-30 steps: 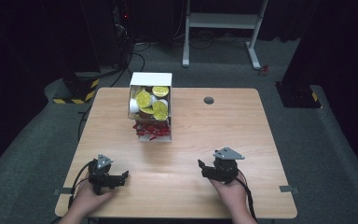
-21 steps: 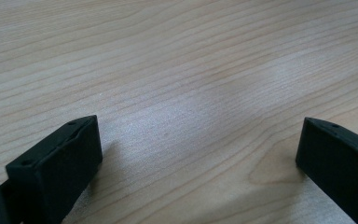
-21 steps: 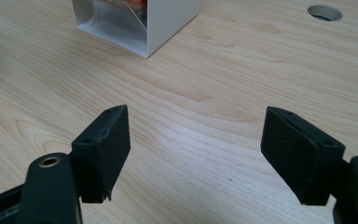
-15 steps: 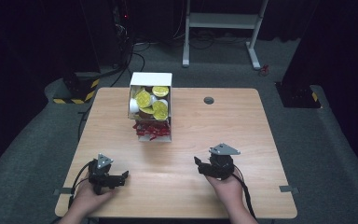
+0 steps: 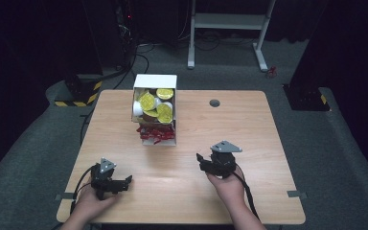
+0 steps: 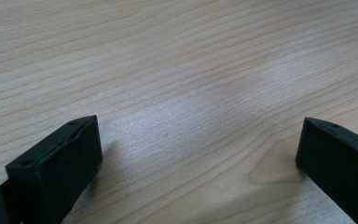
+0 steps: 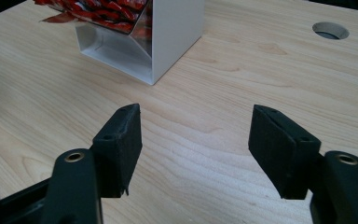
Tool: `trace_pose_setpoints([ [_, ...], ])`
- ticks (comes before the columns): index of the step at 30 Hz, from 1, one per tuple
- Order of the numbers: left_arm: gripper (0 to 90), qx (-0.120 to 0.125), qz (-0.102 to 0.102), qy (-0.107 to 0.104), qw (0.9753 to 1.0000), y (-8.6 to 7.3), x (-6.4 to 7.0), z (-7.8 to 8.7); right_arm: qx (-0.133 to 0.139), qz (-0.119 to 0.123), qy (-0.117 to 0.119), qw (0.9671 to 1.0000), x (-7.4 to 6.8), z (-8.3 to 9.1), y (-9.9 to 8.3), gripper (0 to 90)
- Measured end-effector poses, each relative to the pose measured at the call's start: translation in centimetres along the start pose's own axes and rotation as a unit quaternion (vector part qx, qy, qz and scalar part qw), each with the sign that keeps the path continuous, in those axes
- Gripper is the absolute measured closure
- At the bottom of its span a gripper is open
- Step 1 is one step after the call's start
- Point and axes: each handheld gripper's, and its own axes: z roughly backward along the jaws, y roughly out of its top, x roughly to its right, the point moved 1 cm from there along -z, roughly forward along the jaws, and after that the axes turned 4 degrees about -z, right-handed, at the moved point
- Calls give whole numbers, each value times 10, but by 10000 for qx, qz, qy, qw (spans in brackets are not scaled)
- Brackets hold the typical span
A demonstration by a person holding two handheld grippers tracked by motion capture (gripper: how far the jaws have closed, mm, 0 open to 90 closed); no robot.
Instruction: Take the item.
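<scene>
Right gripper view shows my right gripper [image 7: 193, 135] spread wide, aimed at the white box [image 7: 165, 32] for reaching its red packets [image 7: 98, 11]; my left gripper [image 6: 198, 158] rests agape.

A light wooden table [image 5: 268, 129] carries a white box [image 5: 155, 82] of yellow-lidded cups and red packets.
</scene>
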Motion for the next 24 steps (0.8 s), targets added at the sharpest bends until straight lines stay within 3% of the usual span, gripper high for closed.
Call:
trace_pose_setpoints([
  [8, 6, -2, -2, 0, 10000, 0, 0, 0, 170, -103, 174, 9997, -1, -4, 8, 437],
  [17, 6, -25, -27, -6, 10000, 0, 0, 0, 204, 143, 84, 9997, -13, -17, 24, 464],
  [24, 6, -25, -32, -5, 10000, 0, 0, 0, 225, 159, 114, 9996, -18, -25, 32, 476],
])
